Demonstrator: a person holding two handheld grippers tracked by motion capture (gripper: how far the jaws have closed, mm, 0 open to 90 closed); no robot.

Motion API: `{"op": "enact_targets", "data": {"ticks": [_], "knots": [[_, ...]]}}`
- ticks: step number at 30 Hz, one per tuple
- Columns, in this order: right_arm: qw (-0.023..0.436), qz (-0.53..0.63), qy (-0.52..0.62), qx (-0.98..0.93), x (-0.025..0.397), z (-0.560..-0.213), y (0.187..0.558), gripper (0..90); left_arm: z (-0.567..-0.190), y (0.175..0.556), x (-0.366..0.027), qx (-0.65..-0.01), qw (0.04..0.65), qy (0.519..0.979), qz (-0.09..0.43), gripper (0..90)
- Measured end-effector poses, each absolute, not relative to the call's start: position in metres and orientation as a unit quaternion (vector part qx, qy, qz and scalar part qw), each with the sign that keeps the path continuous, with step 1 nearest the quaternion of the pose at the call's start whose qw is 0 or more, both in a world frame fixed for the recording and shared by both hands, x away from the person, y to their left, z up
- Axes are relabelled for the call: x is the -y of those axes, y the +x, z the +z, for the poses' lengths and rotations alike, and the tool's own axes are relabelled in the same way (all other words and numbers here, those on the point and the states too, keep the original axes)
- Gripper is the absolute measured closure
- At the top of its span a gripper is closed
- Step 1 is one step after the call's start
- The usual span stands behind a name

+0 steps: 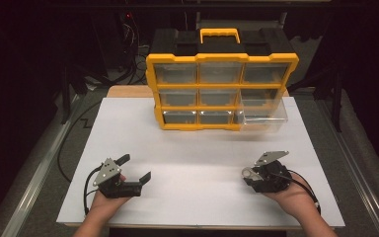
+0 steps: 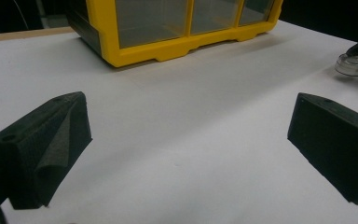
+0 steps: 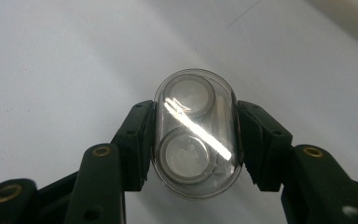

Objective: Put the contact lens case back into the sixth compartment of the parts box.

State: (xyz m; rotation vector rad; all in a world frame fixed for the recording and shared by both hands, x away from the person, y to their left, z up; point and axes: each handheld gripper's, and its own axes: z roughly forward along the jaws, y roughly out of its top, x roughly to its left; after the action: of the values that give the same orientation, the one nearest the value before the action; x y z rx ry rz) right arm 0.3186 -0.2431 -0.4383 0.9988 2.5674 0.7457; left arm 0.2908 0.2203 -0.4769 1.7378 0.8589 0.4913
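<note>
While the right gripper (image 3: 196,140) sits low at about 4 o'clock on the white worktop (image 1: 197,148), its fingers (image 3: 135,140) are closed against the two long sides of a small clear plastic case (image 3: 195,140). Case is oval, transparent, with two round silvery discs inside, one above the other in the right gripper view; a bright glare streak crosses its face. Fingers touch the case left and right, case upright between them, white worktop behind it. From the high view the same case (image 1: 247,174) shows as a pale spot at the front of the right gripper (image 1: 256,178), held by the person's right hand (image 1: 296,197).

Left gripper (image 1: 135,169) at about 8 o'clock on the worktop, in the person's left hand (image 1: 106,200). Its fingers (image 2: 42,149) stand wide apart, nothing between them but bare white surface. Left gripper view catches the clear case far off at the upper right.

Yellow-framed drawer organiser (image 1: 222,91) stands at 12 o'clock, black body, yellow carry handle on top, three rows of three clear drawers. Lower right drawer (image 1: 262,114) is pulled out toward the front, well apart from both grippers. Grippers are well apart from each other.
</note>
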Motion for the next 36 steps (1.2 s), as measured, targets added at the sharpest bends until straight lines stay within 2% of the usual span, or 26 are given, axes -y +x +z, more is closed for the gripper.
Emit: {"op": "enact_targets", "data": {"ticks": [36], "knots": [[0.093, 0.198, 0.302, -0.928, 0.242, -0.416, 0.325, 49.9, -0.478, 0.291, -0.219, -0.358, 0.541, 0.733, 0.205, 0.5]]}}
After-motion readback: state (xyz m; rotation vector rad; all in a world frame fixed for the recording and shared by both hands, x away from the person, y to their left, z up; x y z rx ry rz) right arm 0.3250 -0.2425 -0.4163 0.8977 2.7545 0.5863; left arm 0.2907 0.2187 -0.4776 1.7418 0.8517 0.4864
